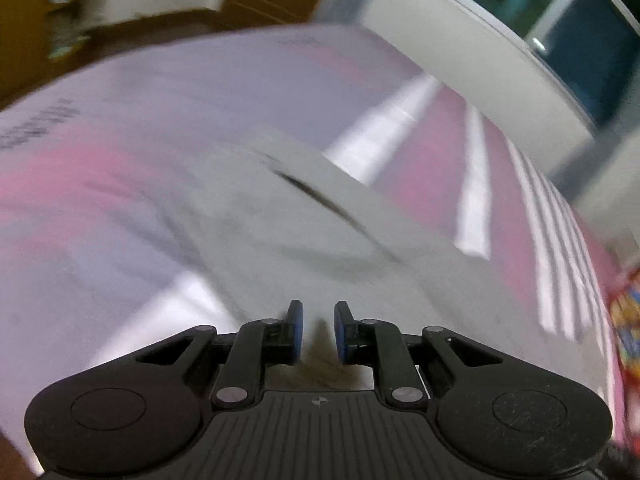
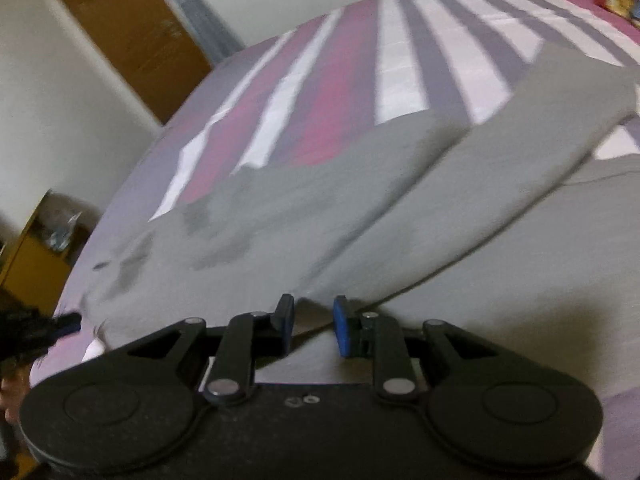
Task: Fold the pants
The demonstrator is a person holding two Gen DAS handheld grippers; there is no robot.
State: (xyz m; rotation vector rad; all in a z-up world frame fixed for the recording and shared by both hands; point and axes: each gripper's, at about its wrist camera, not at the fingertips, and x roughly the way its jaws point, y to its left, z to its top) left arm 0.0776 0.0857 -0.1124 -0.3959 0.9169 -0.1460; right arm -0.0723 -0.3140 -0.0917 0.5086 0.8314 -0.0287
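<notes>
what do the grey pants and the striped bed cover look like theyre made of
Grey pants: a soft, matte knit, probably cotton jersey or fleece; the cloth looks thick, folds in rounded edges and has no sheen. Striped bed cover: a thin, smooth woven sheet, likely cotton or a blend, lying flat with printed pink, white and grey stripes. Blur hides the weave.

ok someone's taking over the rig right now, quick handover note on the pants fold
Left gripper: jaws slightly apart, nothing visibly clamped, over the grey pants.
Right gripper: jaws apart, empty, above the pants.
Pants lie on the striped bedspread, one layer already folded over another.
Left: check the fold, make the remaining folds, smooth it flat.
</notes>
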